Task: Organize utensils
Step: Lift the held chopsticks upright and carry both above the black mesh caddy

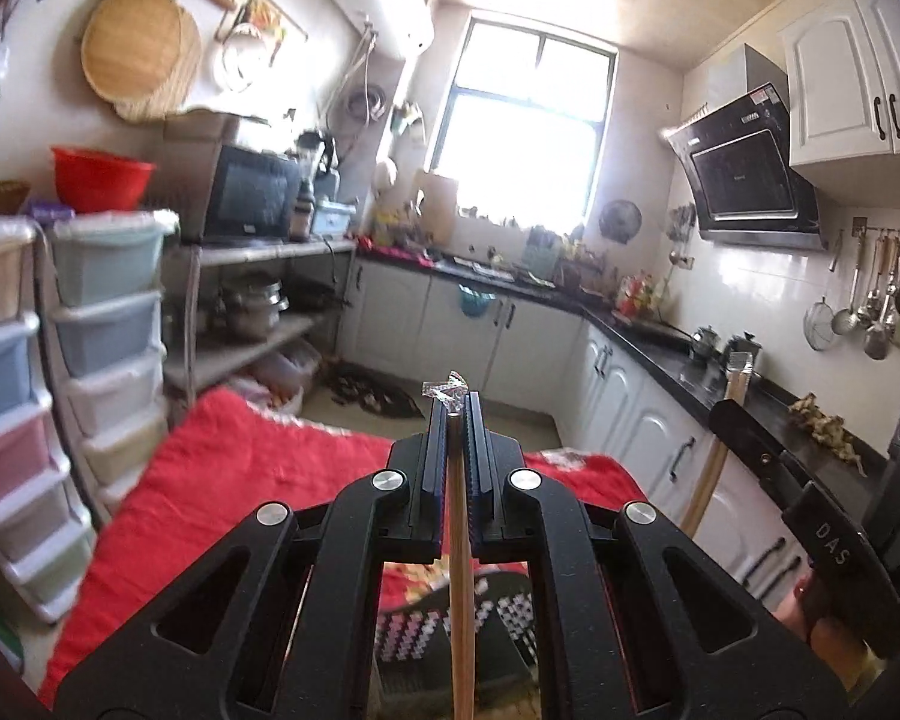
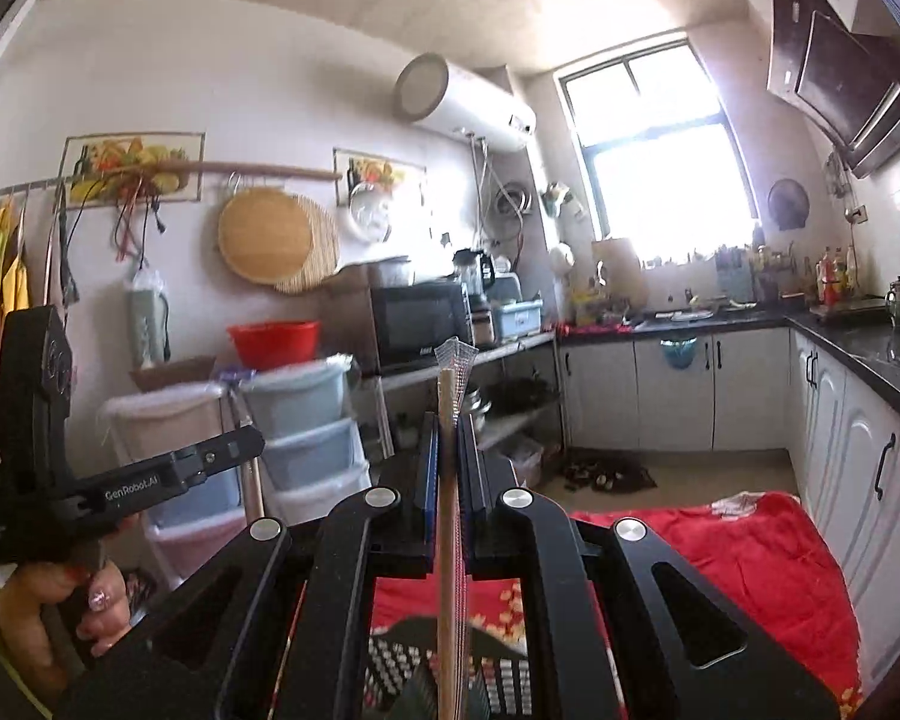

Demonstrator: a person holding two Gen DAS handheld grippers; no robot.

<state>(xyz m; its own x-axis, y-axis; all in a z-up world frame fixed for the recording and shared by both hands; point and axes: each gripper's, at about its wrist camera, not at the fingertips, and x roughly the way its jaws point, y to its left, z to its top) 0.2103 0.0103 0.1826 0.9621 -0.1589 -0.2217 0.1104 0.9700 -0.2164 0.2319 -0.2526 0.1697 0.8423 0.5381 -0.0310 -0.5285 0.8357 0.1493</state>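
Note:
My left gripper (image 1: 455, 405) is shut on a thin wooden stick (image 1: 459, 540) that runs lengthwise between its jaws, with crinkled clear wrapping (image 1: 450, 390) at the far tip. My right gripper (image 2: 448, 420) is shut on a similar wooden stick (image 2: 447, 540) in a clear sleeve (image 2: 457, 360). Both are raised over a red cloth (image 1: 240, 468) and point into the kitchen. A black perforated holder (image 1: 432, 624) (image 2: 414, 666) lies below the jaws. The right gripper (image 1: 727, 420) with its stick (image 1: 711, 468) shows at the left wrist view's right edge. The left gripper (image 2: 257, 439), held by a hand (image 2: 48, 606), shows at the right wrist view's left.
Stacked pastel plastic drawers (image 1: 108, 312) stand at the left. White cabinets under a dark counter (image 1: 678, 360) run along the right. Ladles and strainers hang on a wall rail (image 1: 876, 312) beneath a range hood (image 1: 750, 168). A metal shelf (image 1: 258, 300) holds pots and a microwave.

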